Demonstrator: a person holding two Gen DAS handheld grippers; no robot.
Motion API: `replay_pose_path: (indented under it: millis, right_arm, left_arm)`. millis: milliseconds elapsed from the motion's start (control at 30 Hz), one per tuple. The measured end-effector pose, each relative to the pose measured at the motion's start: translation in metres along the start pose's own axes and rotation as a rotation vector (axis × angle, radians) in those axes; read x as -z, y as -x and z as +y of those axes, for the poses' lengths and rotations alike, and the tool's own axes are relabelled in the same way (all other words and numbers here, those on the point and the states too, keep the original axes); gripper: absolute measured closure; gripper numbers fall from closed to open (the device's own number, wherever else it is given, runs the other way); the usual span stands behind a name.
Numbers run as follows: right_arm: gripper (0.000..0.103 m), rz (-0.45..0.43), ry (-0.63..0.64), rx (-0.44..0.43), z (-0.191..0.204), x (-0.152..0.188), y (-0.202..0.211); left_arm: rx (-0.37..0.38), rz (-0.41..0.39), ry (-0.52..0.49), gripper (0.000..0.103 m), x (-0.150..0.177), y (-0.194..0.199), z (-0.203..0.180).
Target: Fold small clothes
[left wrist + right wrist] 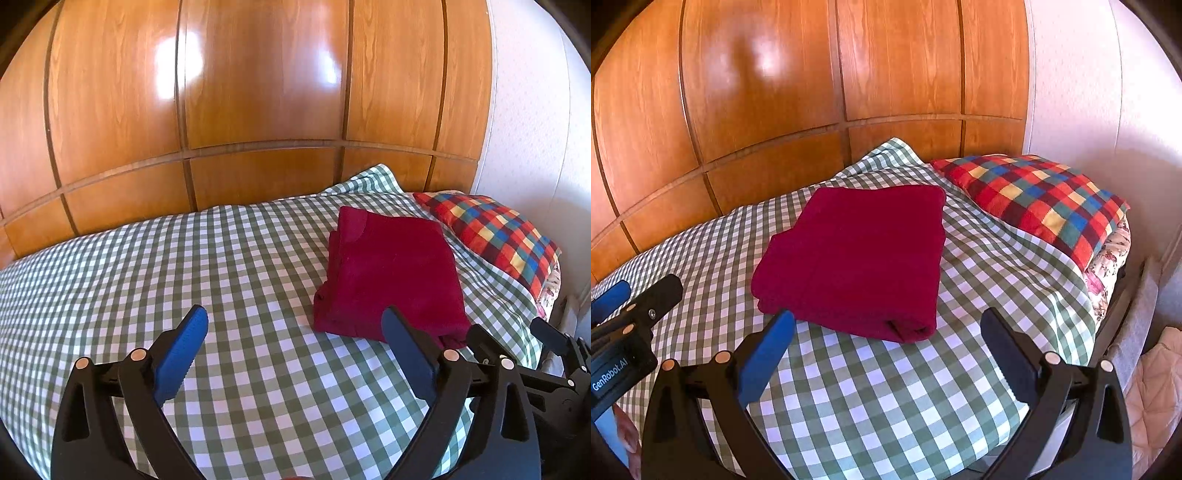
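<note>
On the bed's green gingham sheet (184, 258), the left hand-held gripper (295, 325) hovers with jaws spread wide, holding nothing. The folded dark red garment (857, 254) lies flat ahead of the right hand-held gripper (886, 328), equally agape and empty. A multicoloured checked pillow (1034, 199) sits just right of the garment.

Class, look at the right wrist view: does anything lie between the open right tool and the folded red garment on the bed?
Nothing visible does. Only bare checked bedspread separates the right tool from the red garment.
</note>
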State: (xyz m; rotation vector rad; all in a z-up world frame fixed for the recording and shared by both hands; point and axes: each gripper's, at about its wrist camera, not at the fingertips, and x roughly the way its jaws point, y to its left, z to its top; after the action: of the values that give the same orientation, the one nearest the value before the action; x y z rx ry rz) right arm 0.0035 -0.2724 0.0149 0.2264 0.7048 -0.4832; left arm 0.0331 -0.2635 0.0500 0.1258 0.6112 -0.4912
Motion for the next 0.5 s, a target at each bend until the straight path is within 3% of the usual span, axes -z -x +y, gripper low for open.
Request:
replay_pose_path:
  millis: [500]
  right_arm:
    - [0.002,0.010,-0.001,-0.005,0.0024,0.0017,-0.0014]
  left_arm:
    - [-0.005,-0.019,-0.003,0.009,-0.0023,0.0041,0.0022]
